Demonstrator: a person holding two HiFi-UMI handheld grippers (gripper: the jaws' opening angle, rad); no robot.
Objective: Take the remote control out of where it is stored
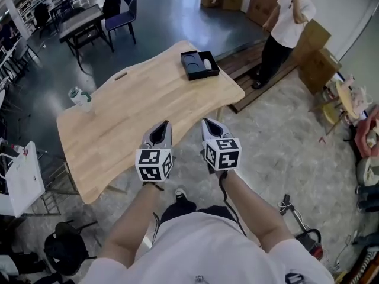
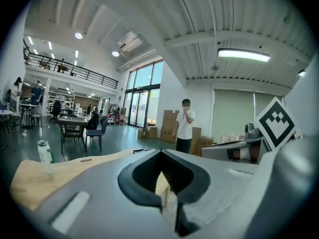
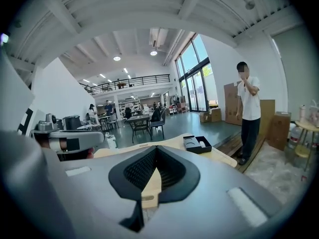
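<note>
Both hand-held grippers are held side by side over the near edge of the wooden tabletop (image 1: 118, 123). The left hand-held gripper (image 1: 160, 132) is carried just to the left of the right hand-held gripper (image 1: 211, 126), and a narrow gap is kept between them. Each is pointed away across the wood, tilted slightly downward.

The left hand-held gripper's jaws are seen clenched in its own view, tips pressed together, and nothing is caught between them. The same is seen on the right: its jaws are clenched tip to tip, and nothing is held there either.

Well ahead of both, and slightly to the right of the right hand-held gripper, a black box (image 1: 190, 61) is set at the far end of the tabletop. A small white piece, taken to be the remote control (image 1: 206, 63), is seen lying in the box's right compartment, well apart from either set of tips. A round recess is seen in the left compartment.

Far off to the left of the left hand-held gripper, a bottle (image 1: 80, 97) is stood upright at the tabletop's edge.

Beyond the box, to the right, a person (image 1: 287, 25) in a white top is stood beside stacked cardboard boxes (image 1: 320, 64). A dark table with chairs (image 1: 83, 25) is seen far ahead on the left.
</note>
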